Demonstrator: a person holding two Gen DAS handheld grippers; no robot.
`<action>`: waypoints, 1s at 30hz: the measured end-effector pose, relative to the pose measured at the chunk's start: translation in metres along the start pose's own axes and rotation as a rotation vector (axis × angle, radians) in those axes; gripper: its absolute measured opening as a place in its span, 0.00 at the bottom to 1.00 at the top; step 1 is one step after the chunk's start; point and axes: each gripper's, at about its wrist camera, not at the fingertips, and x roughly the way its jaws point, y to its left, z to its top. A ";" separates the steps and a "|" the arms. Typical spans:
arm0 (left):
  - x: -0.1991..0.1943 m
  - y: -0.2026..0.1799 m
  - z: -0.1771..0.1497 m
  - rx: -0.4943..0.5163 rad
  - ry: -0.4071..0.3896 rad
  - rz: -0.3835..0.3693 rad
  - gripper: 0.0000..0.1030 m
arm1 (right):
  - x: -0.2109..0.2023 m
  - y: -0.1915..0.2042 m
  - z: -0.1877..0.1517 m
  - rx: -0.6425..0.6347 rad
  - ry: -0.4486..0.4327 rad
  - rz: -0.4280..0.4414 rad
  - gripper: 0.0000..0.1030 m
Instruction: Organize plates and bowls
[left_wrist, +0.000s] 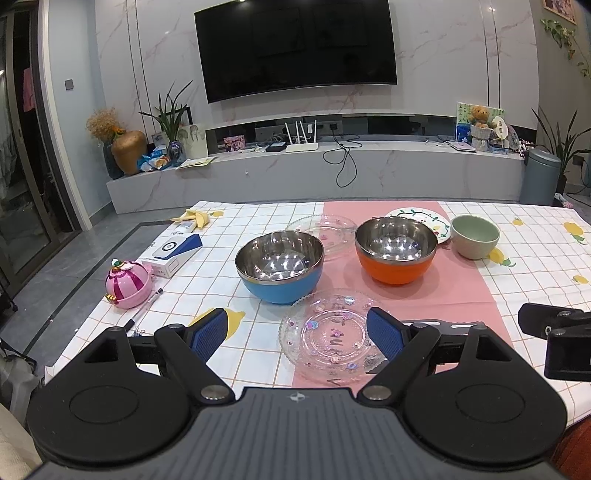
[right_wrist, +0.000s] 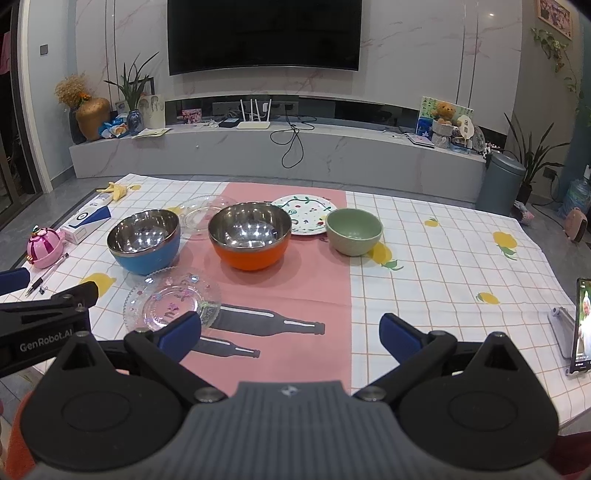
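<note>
On the checked tablecloth stand a blue steel bowl, an orange steel bowl and a green bowl. A clear glass plate lies in front of the blue bowl. A second clear plate and a white patterned plate lie behind the bowls. My left gripper is open and empty, just above the near clear plate. My right gripper is open and empty over the pink runner.
At the left lie a pink toy case, a pen, a white and blue box and a banana peel. A phone on a stand is at the right edge. The TV cabinet stands beyond the table.
</note>
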 end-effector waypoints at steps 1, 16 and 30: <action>0.000 0.000 0.000 0.000 0.000 0.001 0.97 | 0.000 0.000 0.000 -0.001 0.000 0.001 0.98; -0.003 -0.002 0.002 0.002 0.002 -0.001 0.97 | 0.000 0.001 -0.001 0.000 0.007 0.009 0.98; -0.004 -0.005 0.000 0.008 0.003 -0.006 0.97 | 0.001 0.000 -0.003 0.004 0.018 0.011 0.98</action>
